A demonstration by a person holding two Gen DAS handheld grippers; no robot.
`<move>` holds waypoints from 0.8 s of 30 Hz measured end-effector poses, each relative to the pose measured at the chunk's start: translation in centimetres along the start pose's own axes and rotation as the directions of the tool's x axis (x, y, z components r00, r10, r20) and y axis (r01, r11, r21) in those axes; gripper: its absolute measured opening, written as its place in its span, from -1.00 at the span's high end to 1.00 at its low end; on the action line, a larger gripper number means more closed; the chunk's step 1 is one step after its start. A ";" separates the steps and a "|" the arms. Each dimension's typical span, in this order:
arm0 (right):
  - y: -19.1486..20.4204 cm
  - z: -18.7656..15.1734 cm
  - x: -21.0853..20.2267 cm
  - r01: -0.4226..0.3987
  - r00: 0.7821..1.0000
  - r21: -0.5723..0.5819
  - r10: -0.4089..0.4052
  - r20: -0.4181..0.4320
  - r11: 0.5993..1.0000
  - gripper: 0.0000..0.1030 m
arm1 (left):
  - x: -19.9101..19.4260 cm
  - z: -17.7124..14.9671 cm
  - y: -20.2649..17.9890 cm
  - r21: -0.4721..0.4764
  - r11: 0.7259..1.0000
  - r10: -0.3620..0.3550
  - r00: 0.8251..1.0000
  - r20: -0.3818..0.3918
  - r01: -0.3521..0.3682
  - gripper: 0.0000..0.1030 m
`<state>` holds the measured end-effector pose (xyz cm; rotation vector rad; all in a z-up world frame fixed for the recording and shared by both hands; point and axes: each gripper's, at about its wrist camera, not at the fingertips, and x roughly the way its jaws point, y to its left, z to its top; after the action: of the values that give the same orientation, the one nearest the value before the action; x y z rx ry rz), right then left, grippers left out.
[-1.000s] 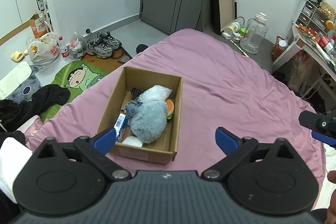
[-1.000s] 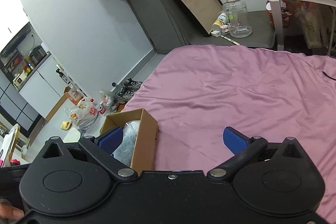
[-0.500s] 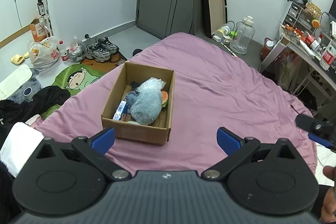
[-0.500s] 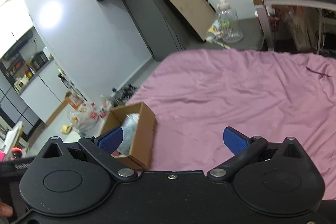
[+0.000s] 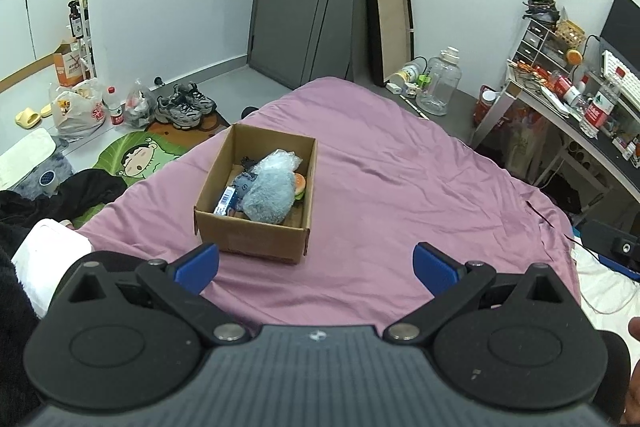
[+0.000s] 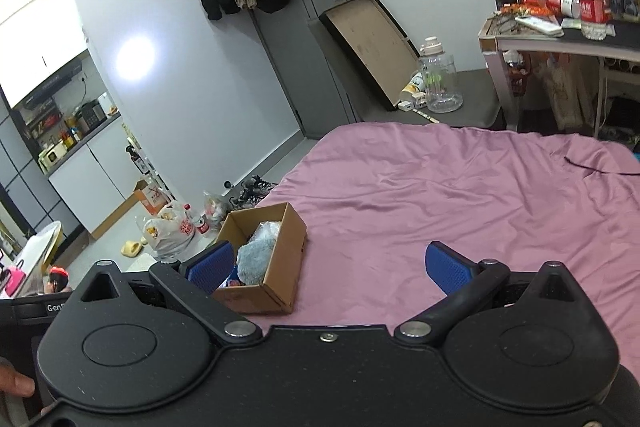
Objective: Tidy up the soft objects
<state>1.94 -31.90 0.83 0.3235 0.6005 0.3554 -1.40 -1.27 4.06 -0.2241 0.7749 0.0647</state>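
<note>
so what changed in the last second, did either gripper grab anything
No grab. Both grippers pulled back and up from the cardboard box, which now looks smaller and farther off. The left gripper and right gripper stayed open and empty. The box and the soft things in it stayed put on the purple bedsheet.

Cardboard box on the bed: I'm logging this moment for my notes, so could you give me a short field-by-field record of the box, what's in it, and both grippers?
surface: purple bedsheet
container: open cardboard box, sitting on the sheet
contents: grey-blue plush toy, clear plastic bag, burger-shaped toy, small blue packet
loose items on sheet: none visible
left gripper: fingers wide apart, empty, short of the box
right gripper: fingers wide apart, empty, box at its left
</note>
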 end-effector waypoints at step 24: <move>3.6 -1.3 -3.1 0.017 0.999 -0.166 -0.022 -0.031 0.986 -1.00 | -3.0 -1.7 -0.7 0.072 0.997 -0.020 0.998 0.052 0.016 -0.99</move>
<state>-2.06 -29.75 2.77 0.1525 0.6018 0.3896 -4.59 -2.25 5.06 -0.1603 0.7215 0.0257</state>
